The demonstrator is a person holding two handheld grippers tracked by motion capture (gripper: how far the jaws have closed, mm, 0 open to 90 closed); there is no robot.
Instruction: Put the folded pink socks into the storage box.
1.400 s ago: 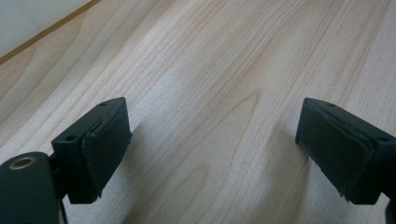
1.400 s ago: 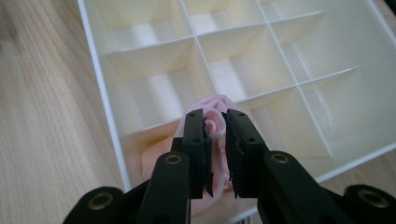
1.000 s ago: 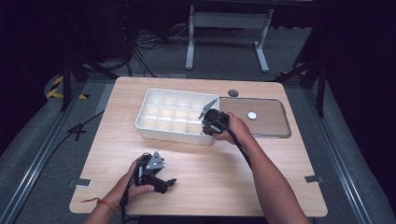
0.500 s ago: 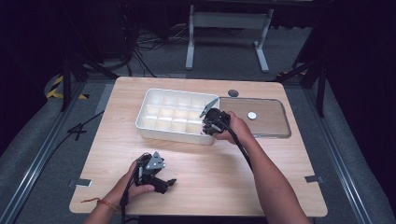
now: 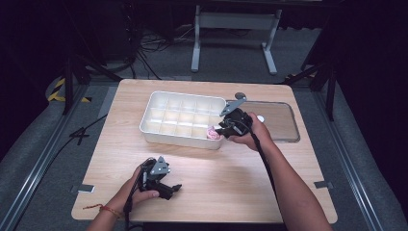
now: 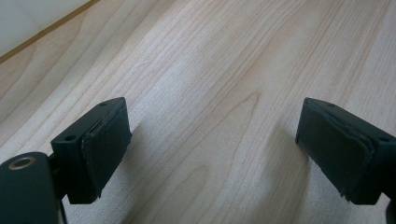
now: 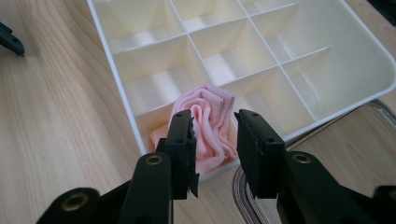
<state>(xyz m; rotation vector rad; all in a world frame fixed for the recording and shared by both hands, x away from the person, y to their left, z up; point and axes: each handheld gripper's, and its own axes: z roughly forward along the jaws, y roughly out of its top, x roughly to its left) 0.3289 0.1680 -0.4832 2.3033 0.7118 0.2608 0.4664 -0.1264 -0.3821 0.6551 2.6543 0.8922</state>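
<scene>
Fingers (image 7: 184,140) of the right gripper (image 7: 214,154) stand a little apart around the pink cloth (image 7: 210,123), close on either side but seemingly not pinching it, while the left gripper (image 6: 212,154) rests low over the near-left of the desk (image 5: 231,183) with its jaws spread wide and nothing between them. On the desk's far middle sits the white divided tray (image 5: 159,103), with a clear lid (image 5: 281,125) lying flat just to its right. The rolled cloth sits in the tray's near-right corner compartment, its top bulging above the dividers. My reading is that the placing step is at its end: the cloth looks seated and let go. The next move probably calls for lifting the right gripper straight up, clear of the tray wall, without dragging the cloth back out.
</scene>
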